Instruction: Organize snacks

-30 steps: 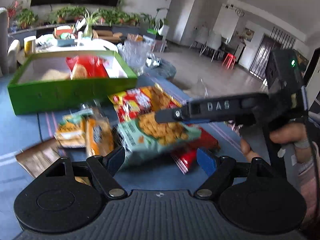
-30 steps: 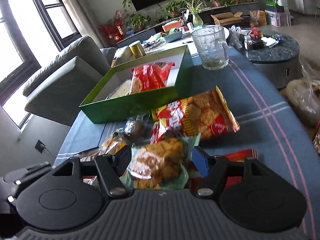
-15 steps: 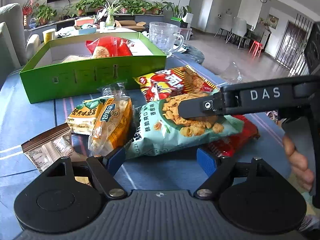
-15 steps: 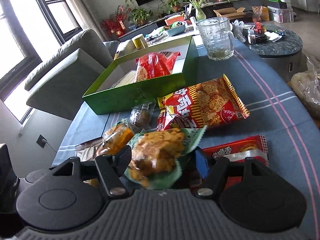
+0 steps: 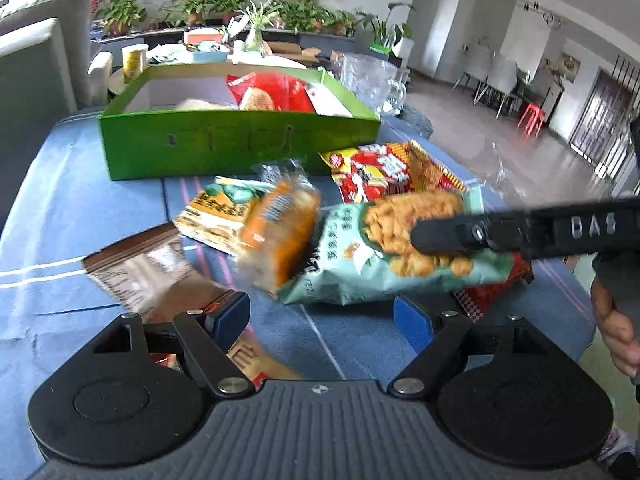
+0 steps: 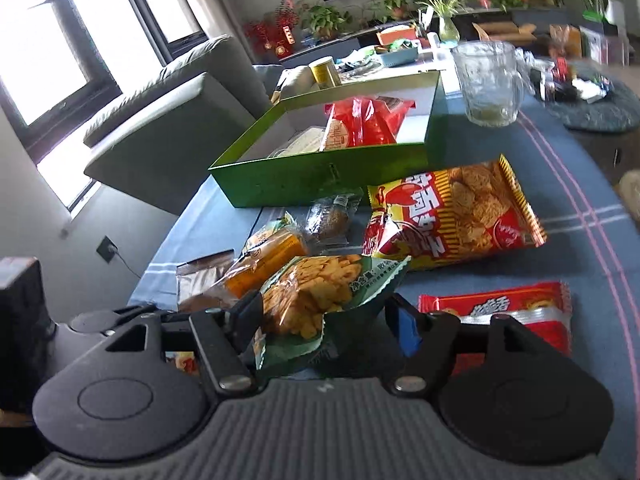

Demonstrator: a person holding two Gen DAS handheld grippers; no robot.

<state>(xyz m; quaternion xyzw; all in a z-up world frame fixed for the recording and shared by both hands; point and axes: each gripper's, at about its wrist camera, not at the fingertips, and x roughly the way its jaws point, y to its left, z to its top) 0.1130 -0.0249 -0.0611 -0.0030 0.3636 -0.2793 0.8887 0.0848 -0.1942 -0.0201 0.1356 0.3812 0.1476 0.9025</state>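
Observation:
My right gripper [image 6: 326,322] is shut on a pale green bag of fried snacks [image 6: 316,300], crumpling its end between the pads. In the left wrist view that bag [image 5: 384,256] sits mid-table with a black finger of the right gripper [image 5: 480,236] across it. My left gripper [image 5: 320,318] is open just in front of the bag, with only blue cloth between its blue pads. An orange bread pack [image 5: 280,232] leans against the bag's left end. The green box [image 5: 240,148] stands behind, holding a red bag [image 5: 272,92].
A red and yellow snack bag [image 6: 452,216] lies in front of the box, a flat red packet [image 6: 500,312] at the right, and a brown packet [image 5: 152,268] at the left. A glass mug [image 6: 490,84] stands beside the box. A person's hand [image 5: 616,328] is at the right edge.
My left gripper has come forward and lower toward the pile, which now looks larger. The right gripper has rolled slightly and stays shut on the green bag.

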